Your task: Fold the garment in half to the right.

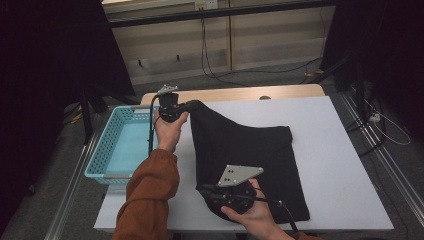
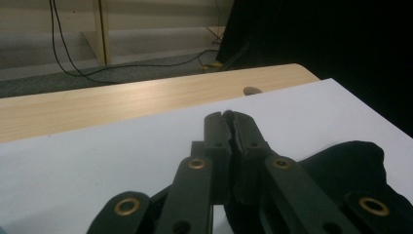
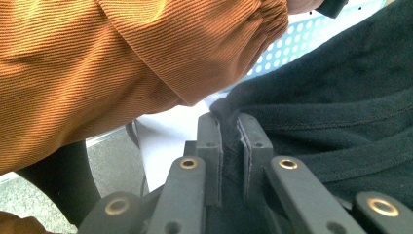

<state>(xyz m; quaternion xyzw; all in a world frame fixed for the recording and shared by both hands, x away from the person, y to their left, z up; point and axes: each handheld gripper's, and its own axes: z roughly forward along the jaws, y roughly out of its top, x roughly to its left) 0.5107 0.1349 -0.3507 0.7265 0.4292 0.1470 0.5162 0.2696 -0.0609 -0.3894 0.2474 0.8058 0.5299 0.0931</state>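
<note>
A black garment (image 1: 245, 155) lies folded on the white table top (image 1: 330, 150). My left gripper (image 1: 186, 106) is shut on its far left corner, which is lifted off the table. In the left gripper view the jaws (image 2: 230, 124) pinch a thin edge of the black garment (image 2: 350, 170). My right gripper (image 1: 204, 189) is shut on the garment's near left corner, close to the table's front edge. In the right gripper view the black garment (image 3: 341, 97) is clamped between the fingertips (image 3: 230, 127), under an orange sleeve (image 3: 122, 63).
A light blue plastic basket (image 1: 116, 145) stands at the table's left side, beside the left forearm. A wooden strip (image 1: 240, 93) runs along the table's far edge. Cables trail on the floor behind. Dark stands flank the table.
</note>
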